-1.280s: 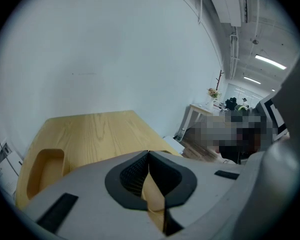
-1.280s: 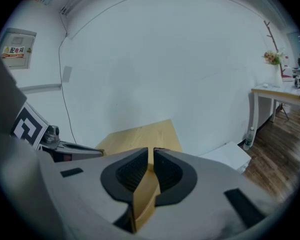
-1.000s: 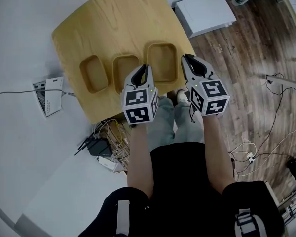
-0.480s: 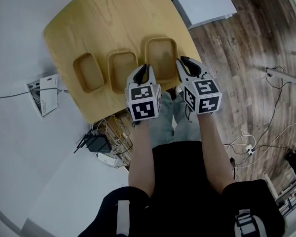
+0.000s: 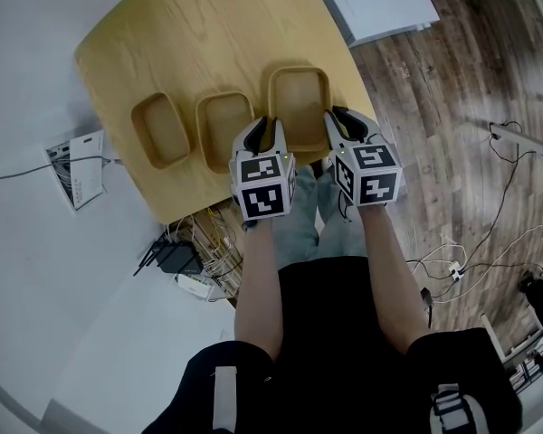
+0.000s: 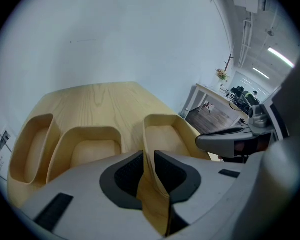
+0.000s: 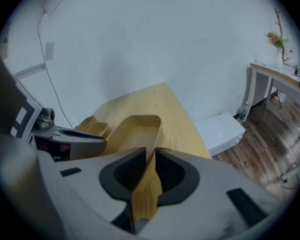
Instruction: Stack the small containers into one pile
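Pinching the thin left wall of the largest container (image 6: 165,134) between the dark ribbed pads (image 6: 125,176) of the left tongs (image 6: 149,169), and clamping its right wall likewise in the right tongs (image 7: 150,171), a grip showing plainly only in the two gripper views. Covering that near rim in the head view with black-and-white marker cubes (image 5: 264,188). Resting farther left on the pale-grained table (image 5: 208,34), side by side and unstacked: the middle container (image 5: 223,120) and the smallest container (image 5: 160,131), both rounded wooden trays.

A light wooden table (image 5: 204,34) with rounded corners carries three wooden containers in a row along its near edge: small container (image 5: 160,131) leftmost, middle container (image 5: 223,119), large container (image 5: 298,102) nearest the right edge.
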Available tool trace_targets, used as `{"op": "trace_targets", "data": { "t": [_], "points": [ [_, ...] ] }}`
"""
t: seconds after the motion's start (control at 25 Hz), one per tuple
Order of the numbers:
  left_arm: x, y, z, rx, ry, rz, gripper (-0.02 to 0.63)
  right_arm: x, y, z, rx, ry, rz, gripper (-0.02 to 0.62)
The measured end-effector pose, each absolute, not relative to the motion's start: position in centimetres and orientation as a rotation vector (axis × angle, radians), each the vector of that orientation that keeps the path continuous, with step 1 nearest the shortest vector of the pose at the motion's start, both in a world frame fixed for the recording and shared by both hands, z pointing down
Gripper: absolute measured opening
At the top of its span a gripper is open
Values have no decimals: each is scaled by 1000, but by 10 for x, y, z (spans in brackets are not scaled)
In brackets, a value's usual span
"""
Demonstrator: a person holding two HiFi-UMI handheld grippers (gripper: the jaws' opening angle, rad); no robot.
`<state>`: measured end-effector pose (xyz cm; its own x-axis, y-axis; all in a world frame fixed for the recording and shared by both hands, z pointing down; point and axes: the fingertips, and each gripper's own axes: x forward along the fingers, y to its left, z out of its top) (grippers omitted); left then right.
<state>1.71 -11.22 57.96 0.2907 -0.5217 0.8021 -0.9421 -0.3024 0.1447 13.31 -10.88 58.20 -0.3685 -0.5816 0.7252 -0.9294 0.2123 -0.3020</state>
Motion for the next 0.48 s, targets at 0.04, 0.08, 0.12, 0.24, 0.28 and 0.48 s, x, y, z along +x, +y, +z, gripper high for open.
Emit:
{"op": "trace_targets", "data": {
  "t": [0.04,0.08,0.12,0.24,0.28,0.48],
  "points": [
    [17,-113,580,1940,-1305,868,80,132,-108,584,1392,-2032,1015,69],
    [18,-113,581,1943,-1304,873,80,131,-108,585,1389,-2031,1023,71],
    [18,-113,581,1945,-1303,882,80,130,-108,587,1388,-2030,1029,71],
    [19,-112,583,1950,-1298,924,53,128,-107,588,1383,-2028,1040,71],
    [20,-111,584,1951,-1298,934,54,128,-107,588,1382,-2027,1045,71],
    [23,-110,583,1955,-1304,938,52,130,-105,586,1376,-2023,1074,61]
  ]
}}
